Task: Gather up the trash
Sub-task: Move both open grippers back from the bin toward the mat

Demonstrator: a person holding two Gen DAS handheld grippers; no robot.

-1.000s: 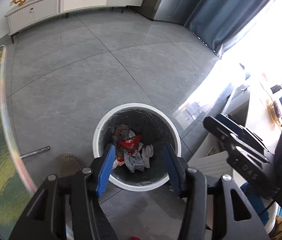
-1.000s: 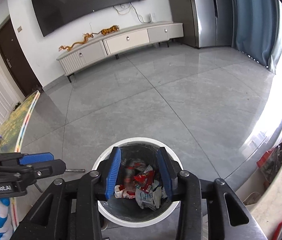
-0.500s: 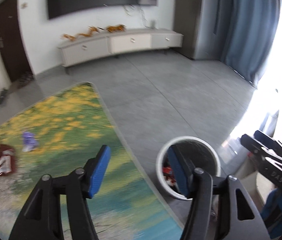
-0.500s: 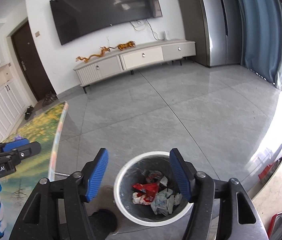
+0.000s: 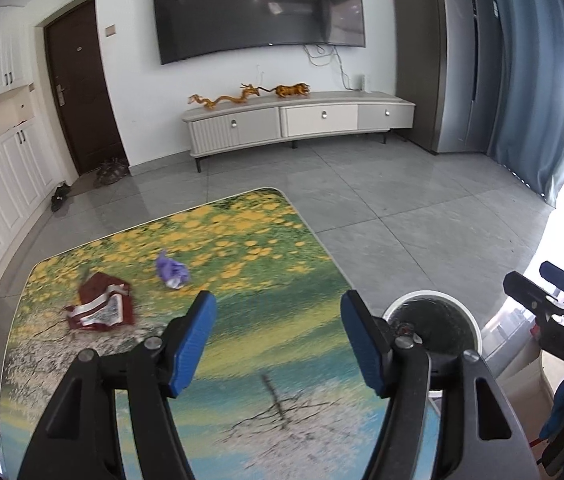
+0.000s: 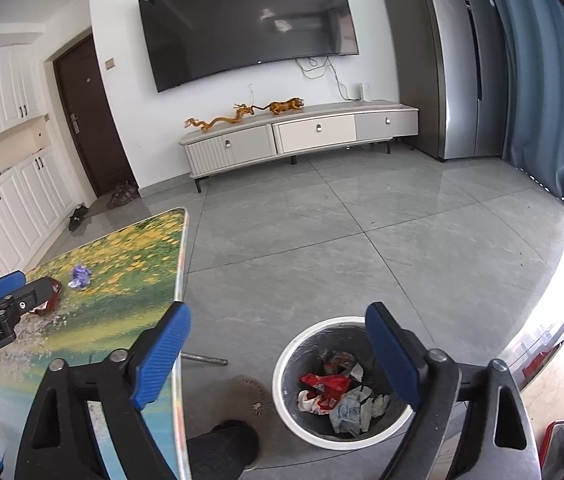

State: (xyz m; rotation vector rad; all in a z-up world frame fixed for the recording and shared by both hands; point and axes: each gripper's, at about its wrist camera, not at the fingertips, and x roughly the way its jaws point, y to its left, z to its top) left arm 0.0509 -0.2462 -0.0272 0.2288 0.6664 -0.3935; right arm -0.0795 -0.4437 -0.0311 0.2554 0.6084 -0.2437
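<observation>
Table (image 5: 282,240), flower-print top, carries a red wrapper (image 5: 100,308) and, near it, a purple scrap (image 5: 172,272). Bin (image 6: 282,376) on floor beside table, wrappers inside. Left gripper (image 5: 278,340) over table, wide, empty. Right gripper (image 6: 278,360) near bin, jaws opening, empty
</observation>
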